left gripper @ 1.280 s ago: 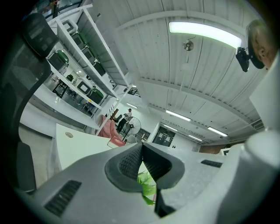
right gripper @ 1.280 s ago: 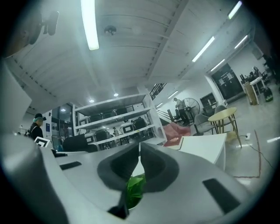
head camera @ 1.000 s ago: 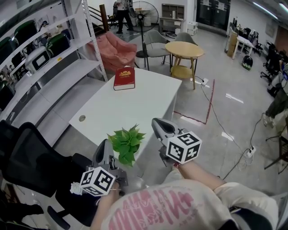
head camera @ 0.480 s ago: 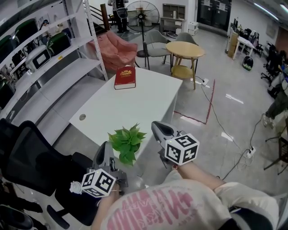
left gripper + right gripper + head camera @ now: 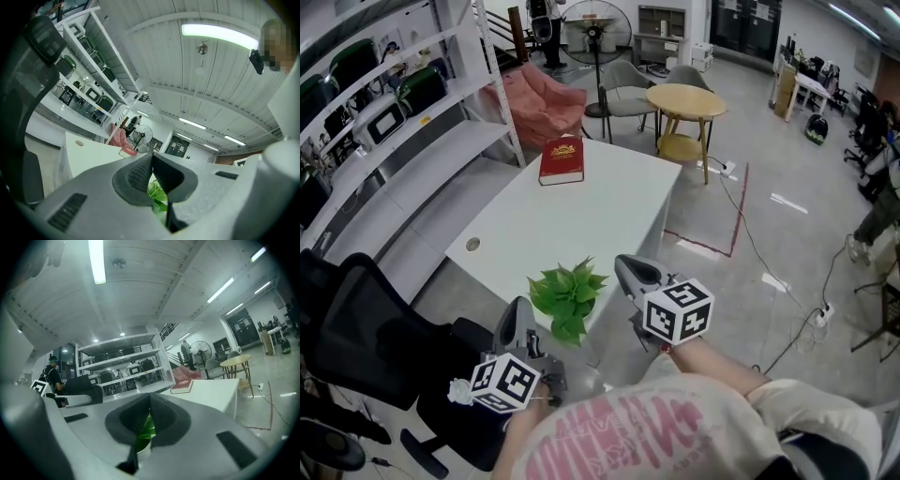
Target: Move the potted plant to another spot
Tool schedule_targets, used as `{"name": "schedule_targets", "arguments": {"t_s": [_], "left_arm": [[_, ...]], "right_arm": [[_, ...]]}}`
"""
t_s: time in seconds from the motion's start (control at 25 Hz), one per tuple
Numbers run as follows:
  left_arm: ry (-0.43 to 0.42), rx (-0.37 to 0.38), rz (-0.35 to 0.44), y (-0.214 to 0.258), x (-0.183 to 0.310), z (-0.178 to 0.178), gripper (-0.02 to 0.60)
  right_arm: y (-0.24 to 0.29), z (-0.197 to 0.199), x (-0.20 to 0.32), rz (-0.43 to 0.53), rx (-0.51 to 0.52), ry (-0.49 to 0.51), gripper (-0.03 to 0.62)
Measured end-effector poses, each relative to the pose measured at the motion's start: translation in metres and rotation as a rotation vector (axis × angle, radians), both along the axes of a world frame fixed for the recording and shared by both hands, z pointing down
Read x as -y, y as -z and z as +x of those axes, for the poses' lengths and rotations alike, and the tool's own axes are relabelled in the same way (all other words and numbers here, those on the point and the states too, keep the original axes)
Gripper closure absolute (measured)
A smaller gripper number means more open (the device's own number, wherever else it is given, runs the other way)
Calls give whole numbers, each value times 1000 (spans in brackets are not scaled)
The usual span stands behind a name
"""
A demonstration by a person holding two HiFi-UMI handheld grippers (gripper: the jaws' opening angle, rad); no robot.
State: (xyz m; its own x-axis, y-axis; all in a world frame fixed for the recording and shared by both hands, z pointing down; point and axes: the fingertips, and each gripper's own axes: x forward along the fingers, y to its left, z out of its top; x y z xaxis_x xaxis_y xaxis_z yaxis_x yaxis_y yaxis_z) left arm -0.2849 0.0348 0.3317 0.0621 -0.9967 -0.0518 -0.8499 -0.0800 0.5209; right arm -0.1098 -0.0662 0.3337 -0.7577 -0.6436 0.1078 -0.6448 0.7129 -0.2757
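Note:
A small potted plant (image 5: 567,298) with bright green leaves stands at the near edge of the white table (image 5: 581,211). My left gripper (image 5: 520,307) hangs just left of it and a little nearer to me, jaws shut and empty. My right gripper (image 5: 626,263) is just right of the plant, off the table's near right corner, also shut with nothing in it. In the left gripper view the shut left gripper (image 5: 151,155) lets the plant's leaves (image 5: 157,197) show below the tips. Under the shut right gripper (image 5: 150,395), the right gripper view shows leaves and the white pot (image 5: 143,447).
A red book (image 5: 560,160) lies at the table's far end. A black office chair (image 5: 366,328) stands at the near left, white shelves (image 5: 403,122) run along the left. Beyond are a pink beanbag (image 5: 539,103), a fan (image 5: 597,23) and a round wooden table (image 5: 684,101).

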Motion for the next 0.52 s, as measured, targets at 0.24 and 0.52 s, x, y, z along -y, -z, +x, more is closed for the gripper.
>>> {"name": "schedule_targets", "arguments": {"t_s": [0.24, 0.52], "left_arm": [[2, -8, -5, -2, 0, -1, 578], [-9, -6, 0, -5, 4, -2, 578]], "right_arm": [[-3, 1, 0, -11, -4, -2, 588], [-9, 0, 2, -18, 0, -9, 588]]}}
